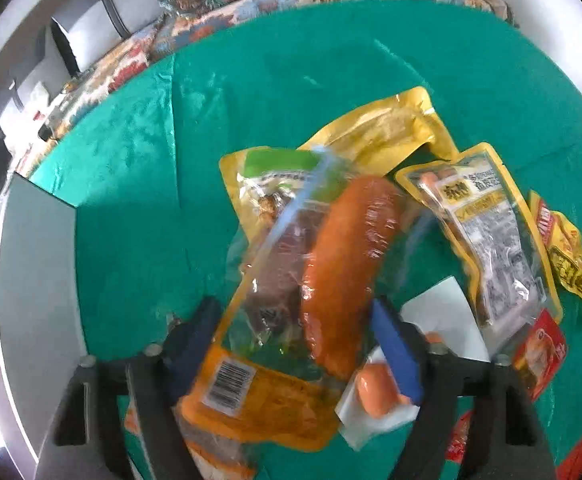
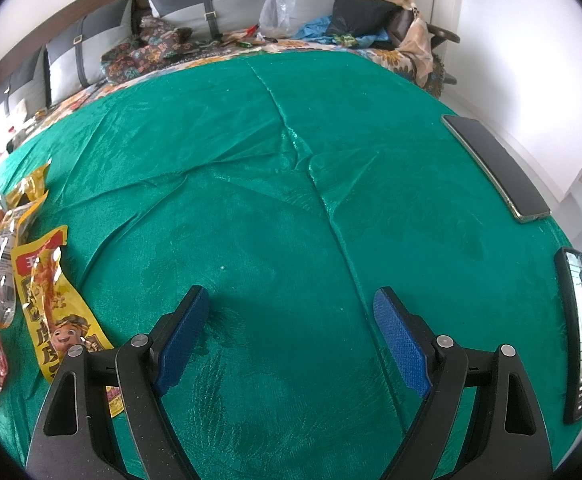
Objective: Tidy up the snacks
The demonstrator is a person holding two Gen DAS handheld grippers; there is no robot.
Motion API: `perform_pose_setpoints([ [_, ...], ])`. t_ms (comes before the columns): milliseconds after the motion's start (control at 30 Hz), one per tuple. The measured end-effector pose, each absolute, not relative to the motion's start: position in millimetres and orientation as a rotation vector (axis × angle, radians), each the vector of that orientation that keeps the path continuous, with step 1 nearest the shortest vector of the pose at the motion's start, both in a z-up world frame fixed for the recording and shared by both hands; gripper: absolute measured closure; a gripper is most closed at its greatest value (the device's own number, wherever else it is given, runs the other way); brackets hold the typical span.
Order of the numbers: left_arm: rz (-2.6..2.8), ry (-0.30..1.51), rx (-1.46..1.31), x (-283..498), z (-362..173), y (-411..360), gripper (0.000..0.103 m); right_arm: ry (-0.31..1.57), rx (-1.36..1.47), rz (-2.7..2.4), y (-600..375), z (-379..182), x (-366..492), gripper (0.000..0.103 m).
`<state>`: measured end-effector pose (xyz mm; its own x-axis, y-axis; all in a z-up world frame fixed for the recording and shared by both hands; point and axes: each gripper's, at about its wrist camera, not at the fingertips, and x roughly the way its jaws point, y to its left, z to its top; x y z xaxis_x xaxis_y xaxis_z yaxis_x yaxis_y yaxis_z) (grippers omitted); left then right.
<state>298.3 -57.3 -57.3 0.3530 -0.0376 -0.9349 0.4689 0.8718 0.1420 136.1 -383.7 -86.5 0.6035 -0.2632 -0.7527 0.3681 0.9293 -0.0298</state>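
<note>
A: Left wrist view: the sausage packet (image 1: 291, 280) sits between the left gripper (image 1: 295, 344), its fingers clamped on it, above the snack pile (image 1: 487, 240) on the green cloth (image 1: 139, 184).

B: So it's the carrying step. And the right gripper (image 2: 291, 340)?

A: Gaping, empty. Next needs a clear spot to set the packet down.

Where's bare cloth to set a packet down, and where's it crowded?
Free: the wide green cloth ahead of the open right gripper, between the yellow cartoon packet and the two phones. Crowded: the overlapping snack pile around the left gripper, which holds a sausage packet.
</note>
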Motion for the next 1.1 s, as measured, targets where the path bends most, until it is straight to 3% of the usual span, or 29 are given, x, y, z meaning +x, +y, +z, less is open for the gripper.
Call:
perform_pose_setpoints([
  [33,-0.329,1.115,0.438,290,-46,-55,0.059,0.848,0.133,-0.366,-384,-86,136,0.016],
  [67,-0.284,1.086,0.452,286,-37,-49,0.101,0.848,0.133,-0.366,-384,-86,136,0.016],
  [167,-0.346,1.131,0.199,276,-13,-13,0.102,0.848,0.133,-0.366,-384,-86,136,0.016],
  [300,-0.375,1.184,0.073,246,-13,15,0.103,0.848,0.133,-0.366,-384,-86,136,0.016],
  [567,-0.54,1.304,0.086,171,-45,22,0.101,0.848,0.133,-0.366,-384,-86,136,0.016],
  [633,-0.517,1.311,0.093,166,-47,30,0.092,0.848,0.133,-0.366,-384,-86,136,0.016],
  [667,-0.495,1.301,0.079,168,-44,36,0.076,0.848,0.133,-0.366,-384,-86,136,0.016],
  [700,-0.476,1.287,0.07,171,-41,42,0.046,0.848,0.133,-0.366,-384,-86,136,0.016],
  [767,-0.359,1.194,0.079,187,-25,56,0.022,0.848,0.133,-0.366,-384,-86,136,0.016],
  [867,-0.313,1.115,0.144,221,-11,56,0.021,0.848,0.133,-0.366,-384,-86,136,0.016],
  [933,-0.338,1.16,0.246,242,-19,47,0.021,0.848,0.133,-0.366,-384,-86,136,0.016],
  [1100,-0.455,1.219,0.756,264,-56,7,0.021,0.848,0.133,-0.366,-384,-87,136,0.016],
])
